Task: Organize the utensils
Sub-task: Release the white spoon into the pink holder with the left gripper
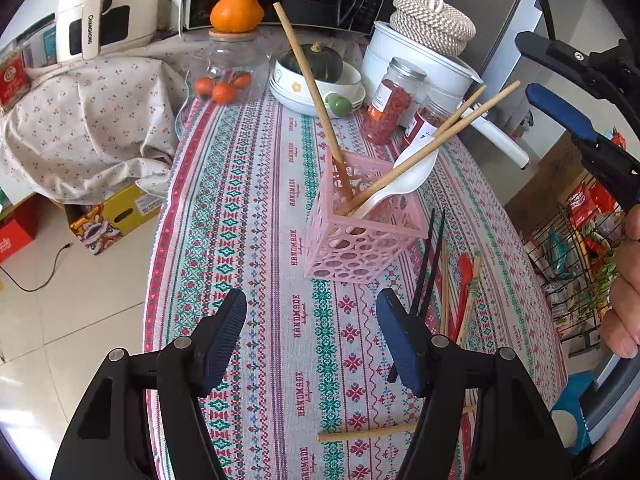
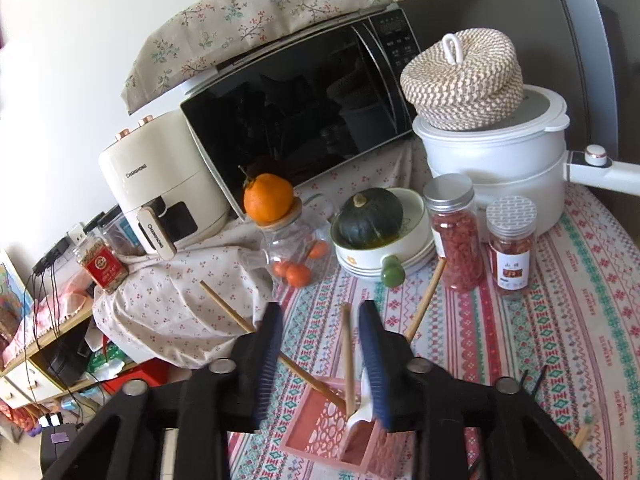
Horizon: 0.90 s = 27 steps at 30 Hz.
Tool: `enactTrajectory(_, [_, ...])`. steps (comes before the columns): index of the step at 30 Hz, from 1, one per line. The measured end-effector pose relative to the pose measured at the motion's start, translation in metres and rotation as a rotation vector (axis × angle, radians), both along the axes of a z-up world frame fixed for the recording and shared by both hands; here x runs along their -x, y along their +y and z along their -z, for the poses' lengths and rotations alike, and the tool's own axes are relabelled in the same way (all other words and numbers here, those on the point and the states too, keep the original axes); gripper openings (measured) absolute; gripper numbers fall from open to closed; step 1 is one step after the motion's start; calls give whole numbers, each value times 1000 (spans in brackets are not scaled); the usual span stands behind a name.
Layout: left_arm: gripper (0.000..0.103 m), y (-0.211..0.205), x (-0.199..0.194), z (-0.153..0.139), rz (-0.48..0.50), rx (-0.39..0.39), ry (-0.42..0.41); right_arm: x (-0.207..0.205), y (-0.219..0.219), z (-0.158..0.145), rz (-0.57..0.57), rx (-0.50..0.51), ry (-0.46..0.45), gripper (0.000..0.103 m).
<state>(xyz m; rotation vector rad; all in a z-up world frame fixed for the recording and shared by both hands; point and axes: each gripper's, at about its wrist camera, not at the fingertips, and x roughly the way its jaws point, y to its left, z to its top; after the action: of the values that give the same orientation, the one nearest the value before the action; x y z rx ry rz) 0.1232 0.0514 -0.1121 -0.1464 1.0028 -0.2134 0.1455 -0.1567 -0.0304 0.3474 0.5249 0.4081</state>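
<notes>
A pink perforated utensil holder [image 1: 360, 236] stands on the patterned tablecloth [image 1: 256, 200]. It holds three bamboo chopsticks [image 1: 316, 96] and a white spoon [image 1: 404, 180]. My left gripper [image 1: 312, 336] is open and empty, low over the cloth in front of the holder. Black chopsticks [image 1: 430, 260], a red spoon [image 1: 464, 280] and more bamboo chopsticks [image 1: 444, 284] lie to its right; one bamboo stick [image 1: 364, 434] lies near. My right gripper [image 2: 320, 356] is open and empty above the holder [image 2: 324, 420]; it also shows in the left wrist view [image 1: 560, 80], raised at right.
Behind the holder stand a glass jar with tangerines [image 1: 228, 76], a bowl with a green squash [image 1: 316, 76], two spice jars [image 1: 394, 100], a white pot [image 1: 420, 60], a microwave [image 2: 304, 108] and an air fryer [image 2: 160, 184]. A wire basket [image 1: 576, 248] sits off the table's right edge.
</notes>
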Motion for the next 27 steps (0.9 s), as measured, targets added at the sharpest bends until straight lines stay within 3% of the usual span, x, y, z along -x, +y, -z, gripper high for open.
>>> enactTrajectory(6, [70,-15,4,2,56,4,21,28,-29,-15,17,48,-43,68])
enactTrajectory(10, [70,-33,8,9,120,20,49,41,-54,-12,52,108,-2,71])
enactTrajectory(16, [70,-61,8,30,179,42,137,50,-98,19,133,147,202,71])
enactTrajectory(23, [68,-93,2,39,193,124,196,53,-143,68,184,173,444,71])
enactTrajectory(26, [50,-115,-2,41,218,134,195,54,-160,88,198,157,518,71])
enactTrajectory(27, [39,-123,-4,42,228,138,188,54,-165,93,201,156,539,71])
